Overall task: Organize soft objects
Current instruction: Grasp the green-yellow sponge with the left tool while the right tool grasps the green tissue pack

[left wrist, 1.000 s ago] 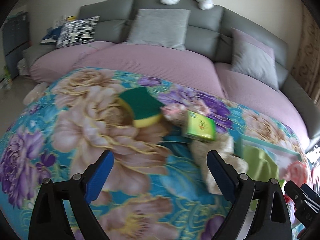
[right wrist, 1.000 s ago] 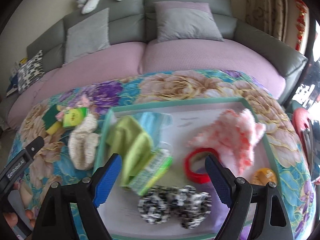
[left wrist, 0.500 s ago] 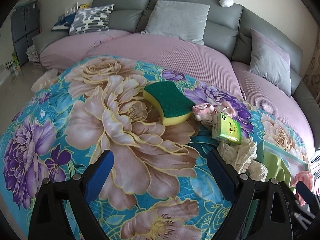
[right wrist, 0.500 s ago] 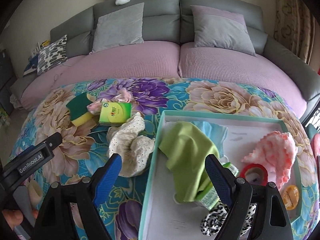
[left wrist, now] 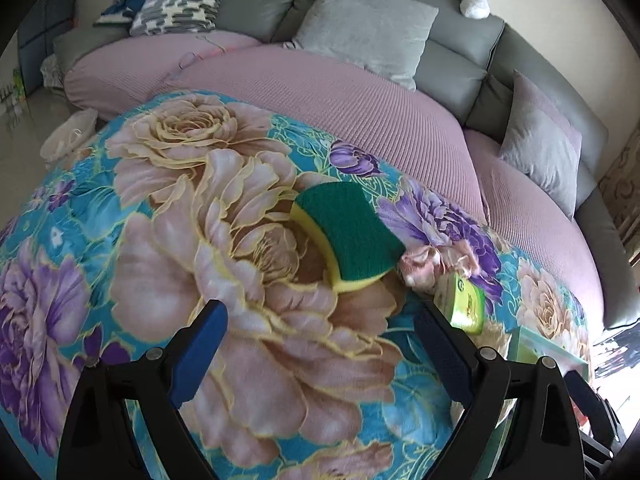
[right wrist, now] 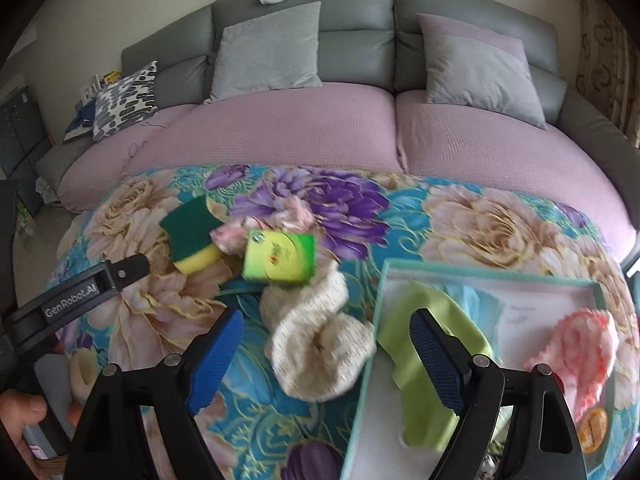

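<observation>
Floral cloth [right wrist: 500, 216]: teal, rose-printed cover over the desk; every loose item lies on it, with a sofa [right wrist: 280, 132] behind.
Tray [right wrist: 592, 286]: pale green rim, white floor, at the right of the right wrist view; judged to be the collecting place.
In tray: lime cloth [right wrist: 424, 364] draped over the near left rim, a light blue piece [right wrist: 476, 300] behind it, a pink fluffy item [right wrist: 580, 344] at the right and a small orange thing [right wrist: 596, 424] at the near right corner.
Outside tray: green-and-yellow sponge [left wrist: 352, 236], pink crumpled fabric [left wrist: 436, 264] touching it, green packet [right wrist: 280, 256] beside that, and cream knit piece [right wrist: 316, 340] just left of the tray rim.
Left gripper [left wrist: 320, 344]: jaws spread wide, nothing between them; aimed down at the cloth, the sponge just ahead and slightly right of centre.
Right gripper [right wrist: 326, 340]: jaws spread wide, empty; the cream knit piece sits ahead between the two blue pads, contact not visible.
Progress (judgement): partly done; several soft items are in the tray, four are out.
Remaining (judgement): cream knit piece looks the likeliest next pick for the right side, sponge for the left, then pink fabric and packet.
Risk (judgement): knit piece is floppy and may trail over the rim; lime cloth hangs over the edge and may need tucking in.
Uncertain: the right view is motion-blurred; whether the packet is soft cannot be told.
</observation>
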{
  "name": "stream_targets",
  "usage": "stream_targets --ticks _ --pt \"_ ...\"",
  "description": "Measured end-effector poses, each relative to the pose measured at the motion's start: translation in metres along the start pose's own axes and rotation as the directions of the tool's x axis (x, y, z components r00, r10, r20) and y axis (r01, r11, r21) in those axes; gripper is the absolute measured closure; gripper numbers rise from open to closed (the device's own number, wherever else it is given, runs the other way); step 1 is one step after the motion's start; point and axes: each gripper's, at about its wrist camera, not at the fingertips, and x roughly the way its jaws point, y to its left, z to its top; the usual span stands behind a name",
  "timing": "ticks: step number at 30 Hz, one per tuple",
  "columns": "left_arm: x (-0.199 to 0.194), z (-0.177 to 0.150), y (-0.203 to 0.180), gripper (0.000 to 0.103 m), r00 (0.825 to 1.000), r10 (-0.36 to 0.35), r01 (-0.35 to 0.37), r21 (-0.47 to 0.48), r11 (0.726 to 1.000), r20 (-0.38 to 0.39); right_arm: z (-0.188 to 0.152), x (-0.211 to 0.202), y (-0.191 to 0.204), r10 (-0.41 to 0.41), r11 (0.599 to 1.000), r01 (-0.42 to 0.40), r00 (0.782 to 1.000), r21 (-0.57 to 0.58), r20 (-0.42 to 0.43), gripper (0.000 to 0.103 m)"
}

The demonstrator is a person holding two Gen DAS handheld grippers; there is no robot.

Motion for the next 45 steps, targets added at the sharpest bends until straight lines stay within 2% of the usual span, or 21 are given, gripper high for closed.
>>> stream_targets --ticks 2,7,14,17,22,27,29,30,31,38,45 --pt "0.01 0.011 -0.001 0.008 1.0 -0.017 0.017 0.006 1.0 -0.011 0.011 0.01 0.006 0.02 1.0 -0.02 1.0 -0.003 -0.007 0.016" --pt "0.042 0.035 0.0 0.008 0.996 -0.075 0.072 -0.062 0.996 -0.049 0.026 0.04 0.014 0.07 0.997 -0.07 0.996 0.015 -0.057 0.016" --pt "0.076 0.055 -0.017 0.009 0.991 -0.082 0.077 -0.045 0.996 -0.104 0.038 0.077 0.017 0.118 0.993 -0.115 0.986 0.032 -0.116 0.015" --pt "0.088 0.059 -0.023 0.008 0.989 -0.075 0.071 -0.04 0.997 -0.127 0.041 0.087 0.016 0.127 0.992 -0.122 0.983 0.041 -0.13 0.015" --pt "0.103 0.061 -0.032 0.009 0.989 -0.015 0.014 -0.009 1.0 -0.147 0.043 0.101 0.013 0.129 0.991 -0.122 0.98 0.058 -0.15 0.016" --pt "0.114 0.059 -0.029 0.009 0.986 0.013 -0.018 -0.034 0.999 -0.166 0.043 0.112 0.015 0.137 0.99 -0.13 0.977 0.052 -0.162 0.018" --pt "0.115 0.057 -0.027 0.012 0.987 0.012 -0.018 -0.036 0.999 -0.16 0.041 0.115 0.014 0.139 0.99 -0.131 0.976 0.056 -0.165 0.03" --pt "0.115 0.057 -0.026 0.018 0.988 0.004 -0.01 -0.038 0.999 -0.156 0.04 0.117 0.013 0.142 0.989 -0.133 0.976 0.061 -0.168 0.035" --pt "0.115 0.056 -0.025 0.02 0.988 -0.013 0.006 -0.046 0.999 -0.155 0.04 0.118 0.012 0.152 0.987 -0.142 0.973 0.069 -0.172 0.037" --pt "0.105 0.055 -0.02 0.029 0.99 -0.037 0.027 -0.077 0.997 -0.134 0.038 0.113 0.01 0.169 0.984 -0.158 0.973 0.083 -0.157 0.037" --pt "0.053 0.054 -0.018 0.03 0.999 -0.018 0.015 -0.061 0.998 -0.039 0.037 0.077 0.003 0.157 0.984 -0.148 0.983 0.098 -0.093 0.037"
